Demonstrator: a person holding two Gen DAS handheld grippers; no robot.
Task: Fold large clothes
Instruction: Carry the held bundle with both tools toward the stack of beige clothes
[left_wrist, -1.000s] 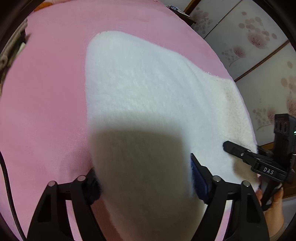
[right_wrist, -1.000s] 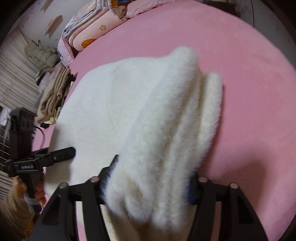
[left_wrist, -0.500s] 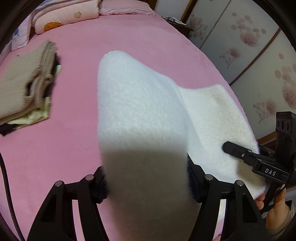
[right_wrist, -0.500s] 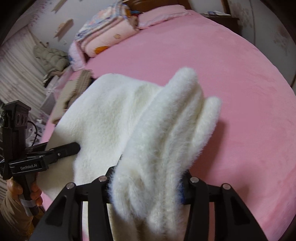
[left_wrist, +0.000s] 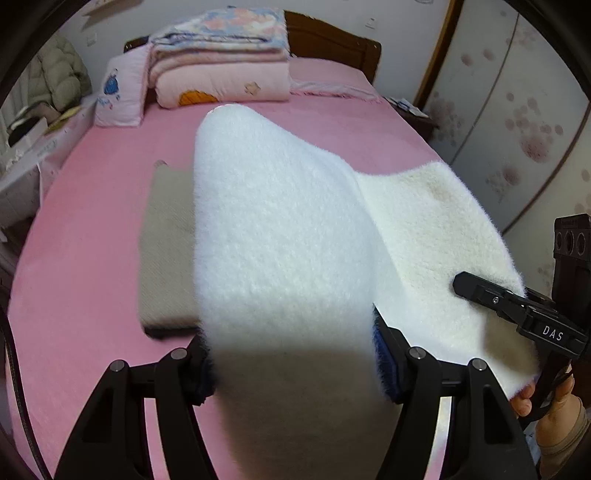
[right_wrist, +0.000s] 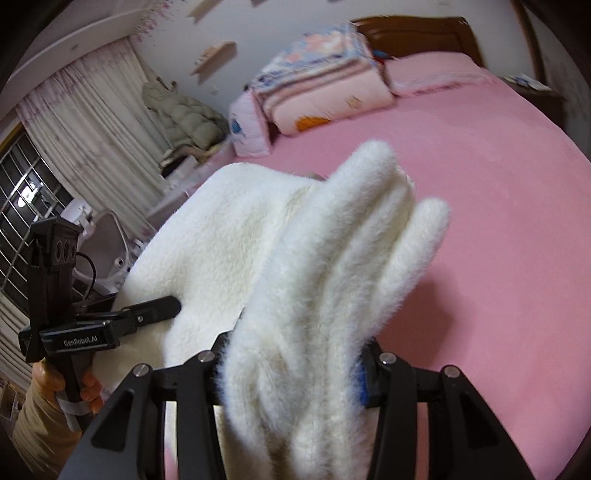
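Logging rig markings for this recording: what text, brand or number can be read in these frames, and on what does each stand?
"DAS" – white letters on the body of the right gripper, seen from the left wrist.
"GenRoboLAI" – as best it reads, on the body of the left gripper, seen from the right wrist.
Print on the pink pillow: too blurred to read.
The white fleece garment shows no label.

At your eleven o'clock, folded pink quilts sit on the pink-sheeted bed; a folded beige knit garment lies at nine.

Fluffy white fleece garment, matt pink bedsheet, prob. plush.
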